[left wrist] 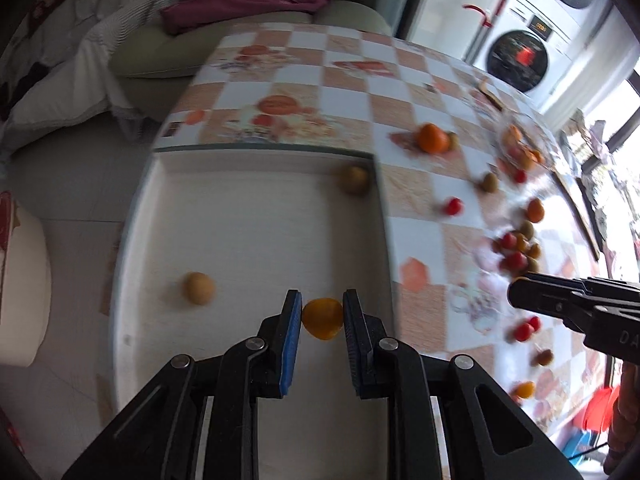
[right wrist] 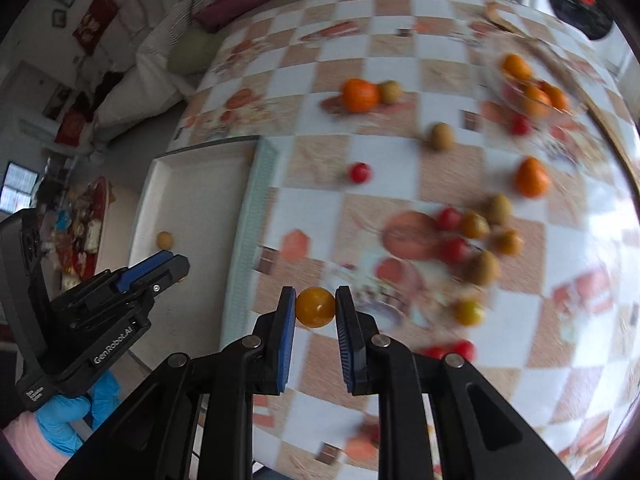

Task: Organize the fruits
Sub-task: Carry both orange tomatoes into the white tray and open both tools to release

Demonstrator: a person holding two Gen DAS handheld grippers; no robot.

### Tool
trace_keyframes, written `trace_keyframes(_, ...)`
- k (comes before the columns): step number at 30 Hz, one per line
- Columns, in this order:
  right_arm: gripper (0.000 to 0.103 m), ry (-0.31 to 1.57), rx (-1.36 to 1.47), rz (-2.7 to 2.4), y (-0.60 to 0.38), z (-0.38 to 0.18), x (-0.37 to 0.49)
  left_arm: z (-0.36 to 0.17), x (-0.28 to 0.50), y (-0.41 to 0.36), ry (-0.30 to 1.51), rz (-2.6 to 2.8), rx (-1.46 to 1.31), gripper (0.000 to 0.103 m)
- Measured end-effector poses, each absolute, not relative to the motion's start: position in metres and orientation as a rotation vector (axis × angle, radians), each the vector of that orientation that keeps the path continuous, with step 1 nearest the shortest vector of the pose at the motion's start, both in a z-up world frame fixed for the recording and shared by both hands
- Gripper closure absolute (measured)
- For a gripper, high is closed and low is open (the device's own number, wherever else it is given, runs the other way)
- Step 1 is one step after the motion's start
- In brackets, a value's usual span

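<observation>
My left gripper (left wrist: 322, 314) is shut on a yellow-orange cherry tomato (left wrist: 323, 319) and holds it over the white tray (left wrist: 248, 208). The tray holds a tan longan (left wrist: 199, 288) at its left and a brownish longan (left wrist: 353, 180) in its far right corner. My right gripper (right wrist: 315, 306) is shut on another yellow-orange cherry tomato (right wrist: 315, 307) above the checkered tablecloth (right wrist: 360, 40), just right of the tray (right wrist: 192, 184). The left gripper also shows in the right wrist view (right wrist: 176, 266), low over the tray. The right gripper also shows in the left wrist view (left wrist: 516, 290).
Loose fruit lies over the table: an orange mandarin (right wrist: 360, 95), red cherry tomatoes (right wrist: 359, 173), a cluster of longans and tomatoes (right wrist: 476, 236), and a glass bowl of oranges (right wrist: 532, 84) far right. A sofa with a maroon cloth (left wrist: 244, 4) stands behind; washing machines (left wrist: 520, 56) at back right.
</observation>
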State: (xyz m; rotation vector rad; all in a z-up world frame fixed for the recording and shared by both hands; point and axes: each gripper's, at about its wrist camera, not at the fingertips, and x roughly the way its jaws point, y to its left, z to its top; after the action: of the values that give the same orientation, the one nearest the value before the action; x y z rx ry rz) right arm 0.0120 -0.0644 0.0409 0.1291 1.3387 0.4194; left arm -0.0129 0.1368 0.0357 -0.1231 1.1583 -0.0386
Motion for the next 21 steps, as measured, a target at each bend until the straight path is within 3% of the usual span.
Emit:
trace_keyframes(8, 0.082, 1.352, 0.073, 0.552, 0.024, 0.025, 0.048, 0.009, 0.031, 0.2, 1.171, 0.09, -0.131, 0.08)
trace_keyframes(18, 0.08, 1.432, -0.022, 0.585, 0.076, -0.016, 0.065, -0.023, 0.056, 0.21, 1.245, 0.107, -0.082, 0.08)
trace_keyframes(20, 0.08, 1.447, -0.043, 0.584, 0.079, -0.023, 0.065, -0.023, 0.057, 0.21, 1.238, 0.112, -0.072, 0.068)
trace_keyframes(21, 0.08, 1.45, -0.055, 0.583, 0.08, -0.025, 0.063, -0.023, 0.058, 0.21, 1.234, 0.13, -0.058, 0.034)
